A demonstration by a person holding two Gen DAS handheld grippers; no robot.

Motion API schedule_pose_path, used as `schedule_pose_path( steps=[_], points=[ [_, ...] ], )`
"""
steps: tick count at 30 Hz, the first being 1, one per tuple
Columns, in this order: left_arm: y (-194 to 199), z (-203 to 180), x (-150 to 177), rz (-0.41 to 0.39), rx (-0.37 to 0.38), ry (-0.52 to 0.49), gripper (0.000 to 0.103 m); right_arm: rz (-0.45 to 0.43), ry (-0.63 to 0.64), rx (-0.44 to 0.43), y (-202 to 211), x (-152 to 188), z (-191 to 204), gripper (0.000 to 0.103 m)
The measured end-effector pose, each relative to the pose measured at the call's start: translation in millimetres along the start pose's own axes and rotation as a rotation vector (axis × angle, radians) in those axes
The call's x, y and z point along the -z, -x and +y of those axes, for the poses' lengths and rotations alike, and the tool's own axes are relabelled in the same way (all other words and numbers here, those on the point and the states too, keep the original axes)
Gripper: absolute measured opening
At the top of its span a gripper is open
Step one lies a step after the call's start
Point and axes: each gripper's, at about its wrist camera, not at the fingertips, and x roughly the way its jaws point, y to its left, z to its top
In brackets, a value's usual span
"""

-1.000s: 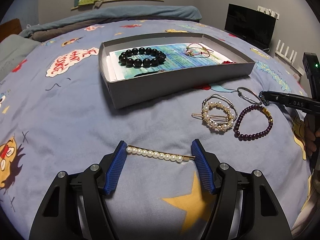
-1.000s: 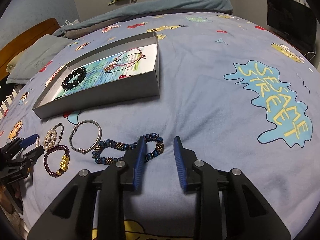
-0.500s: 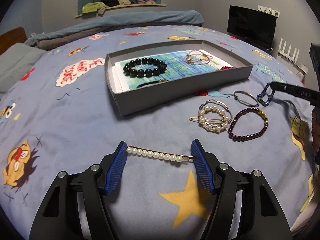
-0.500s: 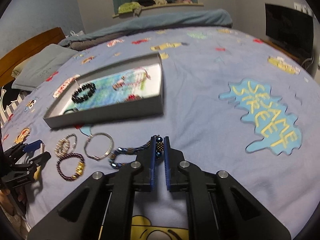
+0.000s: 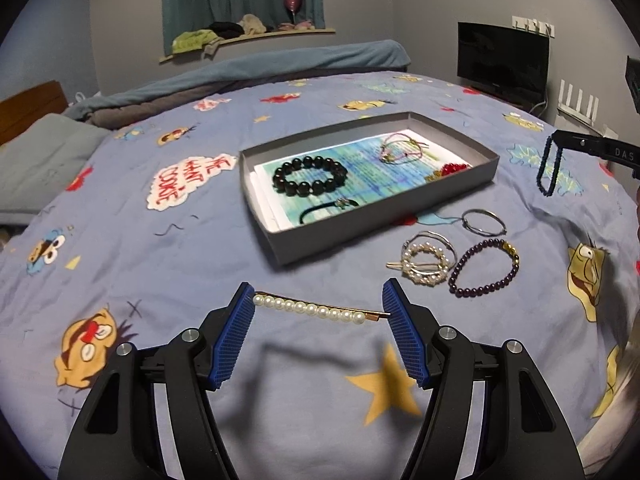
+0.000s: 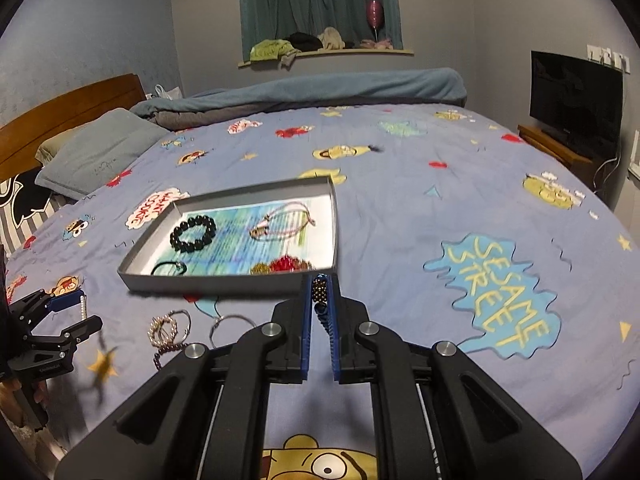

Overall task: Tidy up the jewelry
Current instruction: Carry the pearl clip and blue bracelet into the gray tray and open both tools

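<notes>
Pearl-white beads, ten in a row on one gold bar, make up the pearl hair clip [image 5: 320, 309] that spans the gap between the blue pads of the left gripper [image 5: 319, 312], whose fingers stand wide apart with the clip's two ends touching them, above the blue cartoon-print bedspread [image 5: 120, 264]. Beyond it one grey shallow box [image 5: 372, 236] holds a black bead bracelet [image 5: 309, 176], a pink cord bracelet [image 5: 402, 148], a black cord piece [image 5: 326, 208] and a red and gold beaded cluster [image 5: 450, 170]. Just right of the box's near corner lie three loose pieces: a pearl ring clip [image 5: 426, 265], a purple bead bracelet [image 5: 484, 268] and a thin silver bangle [image 5: 483, 222]; bare bedspread runs wide to the left. At the right edge a dark blue bead bracelet [image 5: 547, 172] hangs from the other tool's tip. From the right wrist, the right gripper [image 6: 321, 300] has its fingers pressed together on that same bracelet, its blue and gold beads showing between the pads, raised just in front of the box's near wall, with open bedspread to the right around the light blue "Sesame Street" patch [image 6: 500, 296].
</notes>
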Motion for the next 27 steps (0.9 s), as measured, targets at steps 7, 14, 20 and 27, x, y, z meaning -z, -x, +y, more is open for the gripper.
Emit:
schedule_pose_path(
  steps=[7,14,20,27],
  points=[
    [2,15,-10,-0.011,-0.007,0.028,0.067,-0.041,0.023,0.003,3,-18,4,0.007],
    [-9,22,-34,-0.02,-0.007,0.04,0.067,-0.088,0.05,-0.007,-5,-42,17,0.007],
    [-22,16,-62,-0.034,0.01,0.018,0.067,-0.12,0.079,-0.031,-21,-66,34,0.007],
    [-55,-6,-82,-0.004,0.049,-0.038,0.067,-0.094,0.103,-0.046,-55,-78,45,0.007]
  ],
)
